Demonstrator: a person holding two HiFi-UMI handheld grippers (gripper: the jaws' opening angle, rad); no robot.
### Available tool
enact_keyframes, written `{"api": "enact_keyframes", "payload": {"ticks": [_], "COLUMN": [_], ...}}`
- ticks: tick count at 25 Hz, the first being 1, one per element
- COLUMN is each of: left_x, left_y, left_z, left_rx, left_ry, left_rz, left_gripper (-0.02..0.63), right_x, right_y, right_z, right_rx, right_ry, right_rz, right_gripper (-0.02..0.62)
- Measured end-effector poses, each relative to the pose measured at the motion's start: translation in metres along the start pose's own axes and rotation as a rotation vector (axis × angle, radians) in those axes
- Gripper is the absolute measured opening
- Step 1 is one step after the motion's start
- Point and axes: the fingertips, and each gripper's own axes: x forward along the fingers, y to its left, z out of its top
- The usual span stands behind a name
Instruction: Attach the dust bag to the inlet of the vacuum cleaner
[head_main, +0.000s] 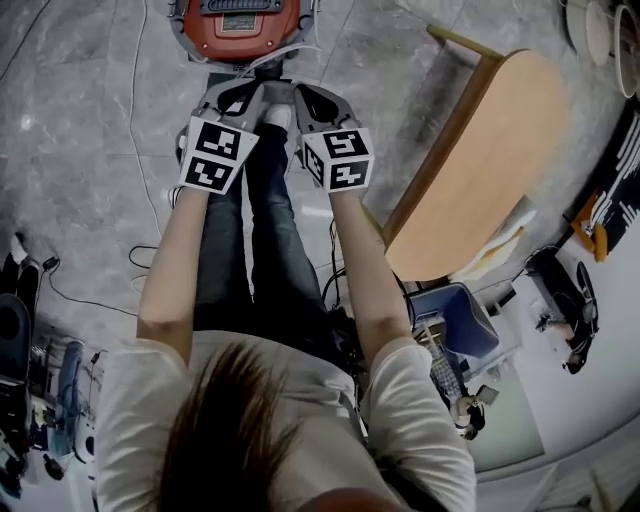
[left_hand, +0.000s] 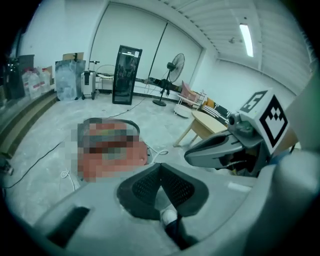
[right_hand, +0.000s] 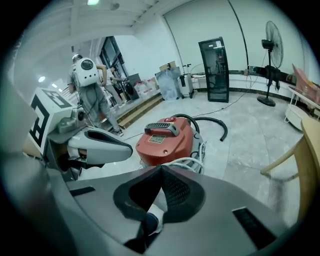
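Head view shows the red vacuum cleaner (head_main: 240, 25) on the floor at twelve o'clock from the left gripper (head_main: 238, 95) and right gripper (head_main: 308, 98), both pressed together empty and about equally near; no dust bag is visible.

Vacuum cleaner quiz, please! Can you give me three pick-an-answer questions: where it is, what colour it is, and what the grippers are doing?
1. Where is the vacuum cleaner?
A. on a shelf
B. on the floor
C. between a gripper's jaws

2. What colour is its body?
A. red
B. blue
C. yellow

3. How do the jaws of the left gripper and the right gripper stand?
A. wide open
B. shut on a dust bag
C. shut, with nothing between them

Answers:
1 B: it stands on the grey floor ahead of both grippers.
2 A: its shell is plainly red.
3 C: each gripper view shows the dark pads meeting, with nothing between them.
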Motion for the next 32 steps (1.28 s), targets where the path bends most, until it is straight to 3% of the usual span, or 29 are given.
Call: {"api": "enact_keyframes", "payload": {"ticks": [7,11,21,32], "left_x": [-0.032,-0.052,-0.129,-0.198], "left_y": [-0.007,-0.008,-0.015,-0.048], "left_z": [0.03,0.053,0.138,0.214], "left_rx": [-0.043,-0.056,-0.03,0.022], "left_ry": [-0.073,-0.122,-0.35,-0.485], "left_rz": [0.052,0.069,0.167,0.147], "left_gripper": [0.017,0.017,0.017,0.017], "right_x": [-0.022,-0.041,-0.125,-0.206], "right_y": [0.001,0.009,0.04,0.064], "right_z": [0.036,0.064,0.14,0.199], "right_rx": [-0.009,0.043,0.087,0.078], "right_ry": [-0.057,-0.114,-0.339,-0.487], "right_rz": [-0.026,-0.024,-0.074,-0.079], "right_gripper": [0.0,0.0,0.0,0.0]}}
